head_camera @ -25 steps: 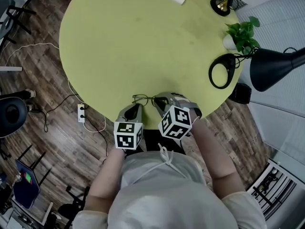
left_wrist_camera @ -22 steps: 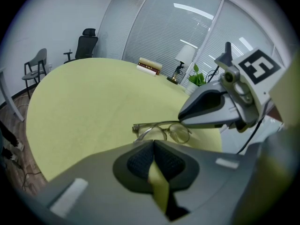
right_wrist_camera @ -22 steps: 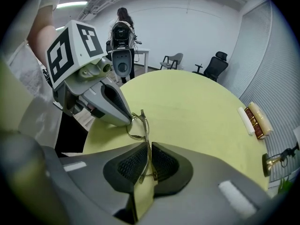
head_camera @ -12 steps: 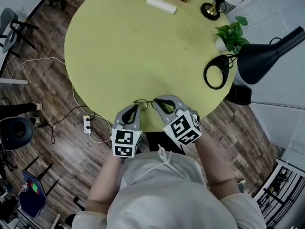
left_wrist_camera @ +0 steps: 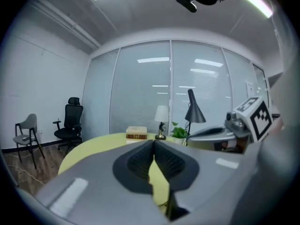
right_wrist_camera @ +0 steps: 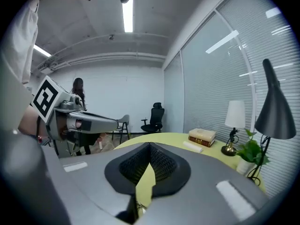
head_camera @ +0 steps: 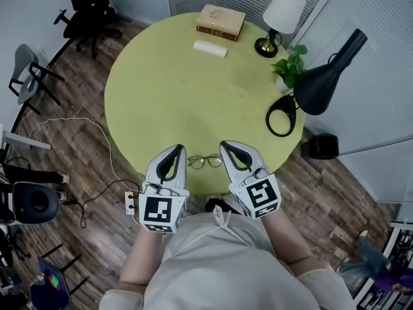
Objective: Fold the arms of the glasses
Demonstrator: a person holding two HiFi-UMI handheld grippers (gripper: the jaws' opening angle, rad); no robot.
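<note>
A thin wire-framed pair of glasses (head_camera: 206,162) lies on the round yellow-green table (head_camera: 168,95), close to its near edge. Whether its arms are folded is too small to tell. My left gripper (head_camera: 174,149) hovers well above the table, just left of the glasses, with its jaws shut and nothing in them. Just right of the glasses, my right gripper (head_camera: 228,146) is held equally high, shut and empty. In the left gripper view the left gripper (left_wrist_camera: 153,142) points almost level across the table. The right gripper (right_wrist_camera: 149,146) does the same in its own view.
At the table's far side lie a book (head_camera: 221,22) and a white roll (head_camera: 210,48). A white-shaded lamp (head_camera: 281,15), a small plant (head_camera: 288,66) and a black desk lamp (head_camera: 326,70) with a ring base (head_camera: 281,116) stand along the right edge. Chairs (head_camera: 29,70) stand on the floor at left.
Both grippers have risen from the table's near edge and tipped up towards level. The glasses stay on the table between them. The head view now takes in the whole table.
</note>
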